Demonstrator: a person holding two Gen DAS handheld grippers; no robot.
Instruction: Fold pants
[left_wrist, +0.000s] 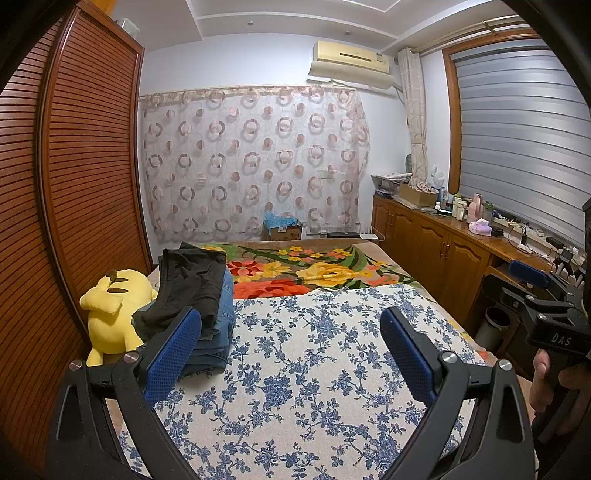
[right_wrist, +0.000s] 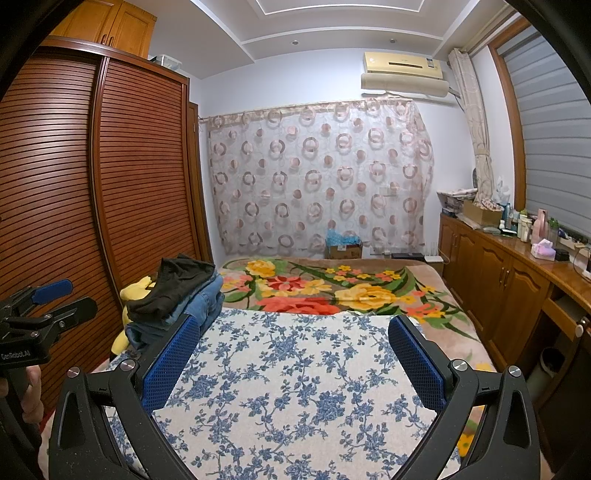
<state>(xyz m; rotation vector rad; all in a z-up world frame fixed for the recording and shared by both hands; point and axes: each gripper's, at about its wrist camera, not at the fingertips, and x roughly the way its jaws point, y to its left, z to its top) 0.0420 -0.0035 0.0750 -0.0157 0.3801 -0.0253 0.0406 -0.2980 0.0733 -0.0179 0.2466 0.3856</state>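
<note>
Even, soft indoor light fills both views, with no hard shadows. The ceiling (right_wrist: 332, 22) glows pale and clean. Fisheye bending bows the wardrobe (left_wrist: 74, 166) and window blind (left_wrist: 517, 129), black vignette crowds every corner, and focus stays crisp throughout.

Both wrist views above bed (left_wrist: 317, 369)

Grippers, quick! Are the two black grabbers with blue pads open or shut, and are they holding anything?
Left black gripper with blue pads: jaws open, holding nothing.
Right black gripper with blue pads: jaws open, holding nothing.
</note>
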